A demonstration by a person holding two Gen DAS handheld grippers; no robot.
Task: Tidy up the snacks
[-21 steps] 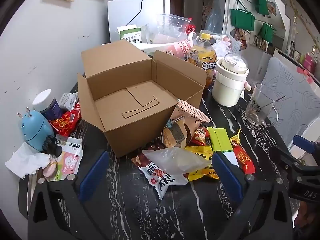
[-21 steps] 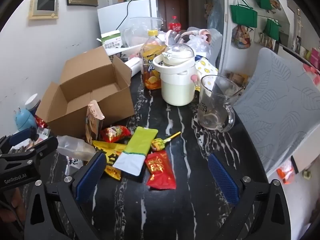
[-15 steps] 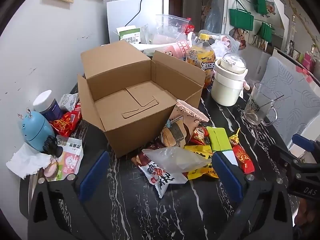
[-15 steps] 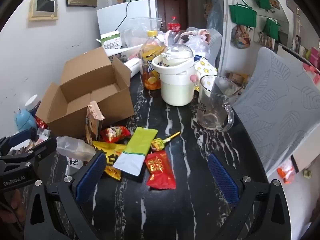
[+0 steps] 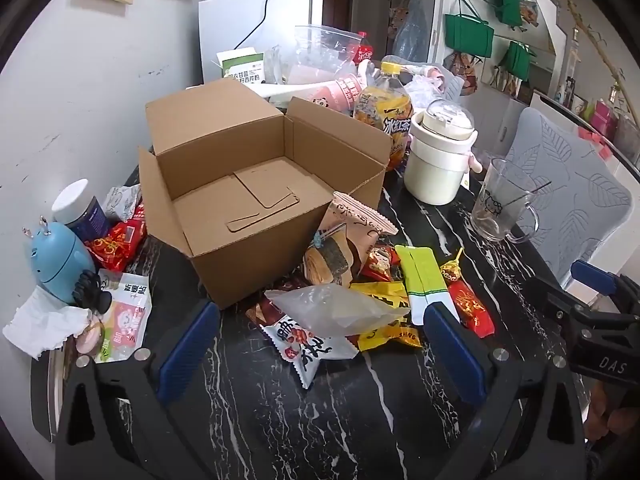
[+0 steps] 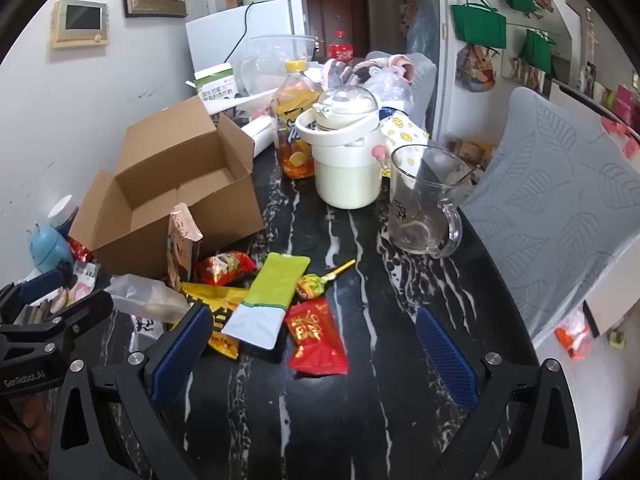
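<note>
Spreading to full width is noted on both tools: the left gripper (image 5: pixel 320 354) and the right gripper (image 6: pixel 314 354) each show blue pads wide apart with nothing between them, held above the black marble table (image 6: pixel 360 420) and tilted down toward it.

Just ahead of the left gripper lies the snack pile: a clear plastic bag (image 5: pixel 336 310) on top, a white printed packet (image 5: pixel 306 350) beneath it, yellow packets (image 5: pixel 386 308) to the right. Ahead of the right gripper are a red packet (image 6: pixel 316 336), a green-and-white pouch (image 6: pixel 270 298) and a lollipop (image 6: pixel 310 286).

The open cardboard box (image 5: pixel 256 196), empty, stands behind the pile; a brown snack bag (image 5: pixel 344 248) leans upright against its front wall.

Judged step: first pick not yet begun. A single loose packet at the pile's edge would best be taken, pads closed across its short side.

The pouch's long axis runs away from the right wrist camera, green end farthest, angled slightly right. The lollipop stick points up-right toward the glass mug (image 6: pixel 424 204).
</note>
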